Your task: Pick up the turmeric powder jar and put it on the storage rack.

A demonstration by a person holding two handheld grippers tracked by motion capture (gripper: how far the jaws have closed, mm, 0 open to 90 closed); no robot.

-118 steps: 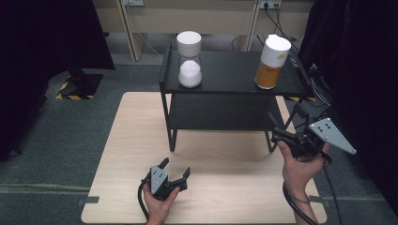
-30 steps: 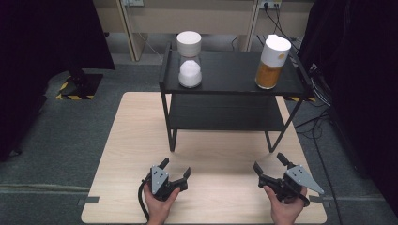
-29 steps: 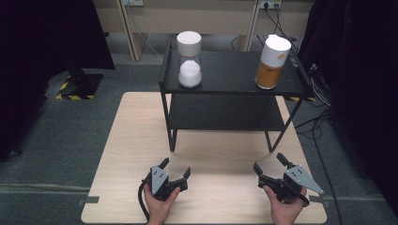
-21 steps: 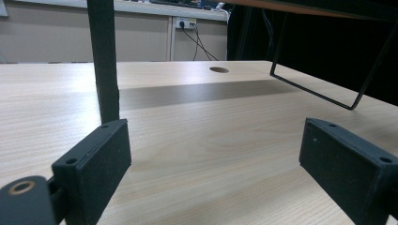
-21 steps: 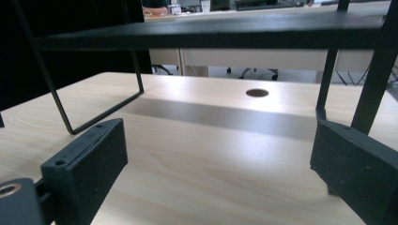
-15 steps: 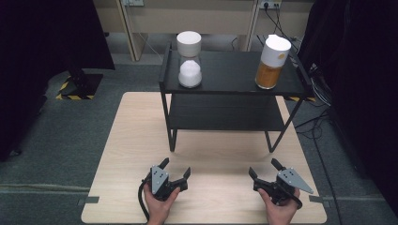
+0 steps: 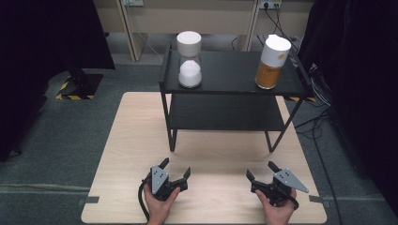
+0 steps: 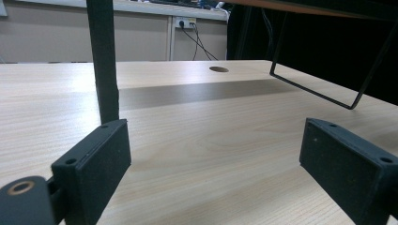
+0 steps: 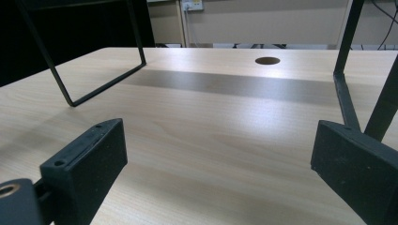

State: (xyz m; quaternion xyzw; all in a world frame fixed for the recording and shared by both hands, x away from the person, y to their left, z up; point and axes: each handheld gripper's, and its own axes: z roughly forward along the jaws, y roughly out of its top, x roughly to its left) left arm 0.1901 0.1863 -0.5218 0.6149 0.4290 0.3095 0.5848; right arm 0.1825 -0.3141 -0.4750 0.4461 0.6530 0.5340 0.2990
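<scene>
My left gripper point(image 7: 176, 166) rests low over the front left of the wooden table point(image 7: 136, 136), open, with nothing between its jaws. My right gripper point(image 7: 260, 168) sits at the front right, likewise open and holding nothing. Both point toward a black two-tier shelf point(image 7: 230, 75) standing at the table's far half. On the shelf's top, a glass jar with a white lid and white contents point(image 7: 189, 65) stands at the left. A white-lidded jar with orange-brown contents point(image 7: 271, 62) stands at the right. In the left gripper view, the left gripper point(image 8: 220, 154) frames bare tabletop.
The shelf's lower tier point(image 7: 225, 112) is bare. A square shelf post point(image 8: 104, 61) rises just beyond my left jaw, and a wire leg point(image 9: 94, 93) stands ahead in the right gripper view. A round cable hole point(image 9: 267, 60) lies under the shelf. Cables point(image 7: 319, 93) trail on the floor at right.
The right gripper has come down from beside the shelf's right leg to the table's front right and edged left. The left gripper has stayed put.
</scene>
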